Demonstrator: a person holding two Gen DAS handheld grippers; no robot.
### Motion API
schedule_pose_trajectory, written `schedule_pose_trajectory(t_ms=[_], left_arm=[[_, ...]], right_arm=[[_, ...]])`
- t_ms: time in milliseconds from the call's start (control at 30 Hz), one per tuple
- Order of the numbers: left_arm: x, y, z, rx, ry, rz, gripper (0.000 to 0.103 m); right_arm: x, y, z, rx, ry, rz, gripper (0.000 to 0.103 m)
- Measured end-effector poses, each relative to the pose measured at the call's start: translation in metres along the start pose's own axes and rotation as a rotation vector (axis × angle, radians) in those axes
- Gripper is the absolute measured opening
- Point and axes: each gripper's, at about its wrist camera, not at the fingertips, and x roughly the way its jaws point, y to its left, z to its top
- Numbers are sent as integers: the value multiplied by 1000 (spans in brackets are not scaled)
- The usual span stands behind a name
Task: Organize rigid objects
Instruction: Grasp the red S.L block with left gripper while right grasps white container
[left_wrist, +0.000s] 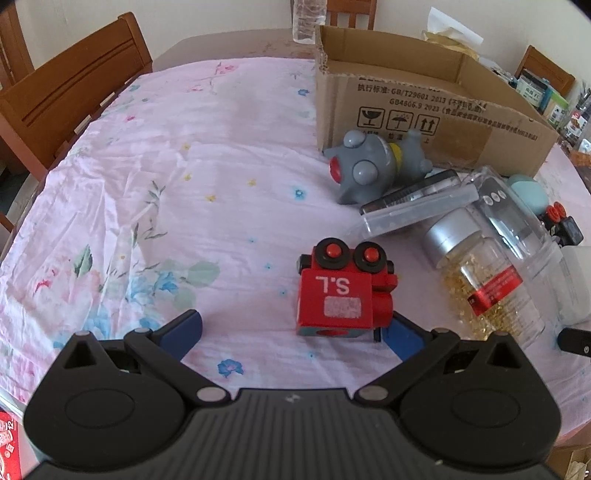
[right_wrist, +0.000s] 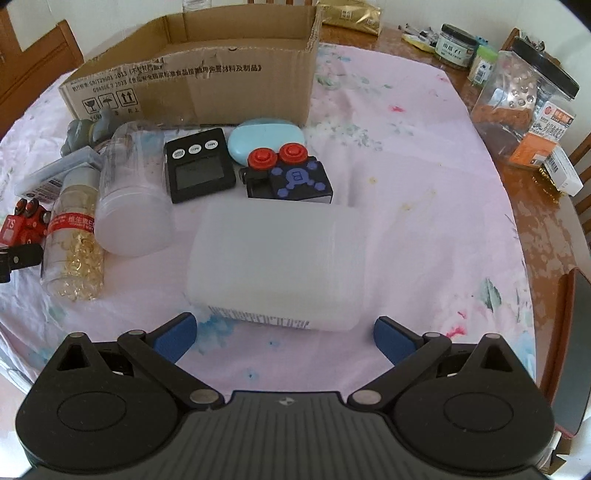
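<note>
left gripper (left_wrist: 291, 332): fingers (left_wrist: 184, 328) spread wide, blue pads facing inward, nothing between them, held low and angled forward over the worktop | right gripper (right_wrist: 284, 334): fingers (right_wrist: 175, 332) likewise spread wide, nothing clamped, low and level | left gripper's tip shows at left edge of right view

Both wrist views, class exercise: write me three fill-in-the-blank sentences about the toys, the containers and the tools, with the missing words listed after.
1. The red toy train nearest the left tool bears the letters ____.
2. The pill bottle lying on its side holds ____ capsules.
3. The right tool is open in front of a white ____ lying on its side.

Missing words: S.L; golden; plastic bottle
</note>
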Motion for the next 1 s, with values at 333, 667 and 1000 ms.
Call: schedule_pose_trajectory(t_ms=[333,667,1000], left_arm=[[-3,-18,-4,55,-62,4,102],[-5,-28,-4,68,-90,-22,93],[-9,-29,-3,102,-104,-58,72]], right_arm=[[1,-2,-3,-47,-54,27,103],[0,-3,-8,-51,-87,30,103],[1,-2,-6,-45,-82,28,103]])
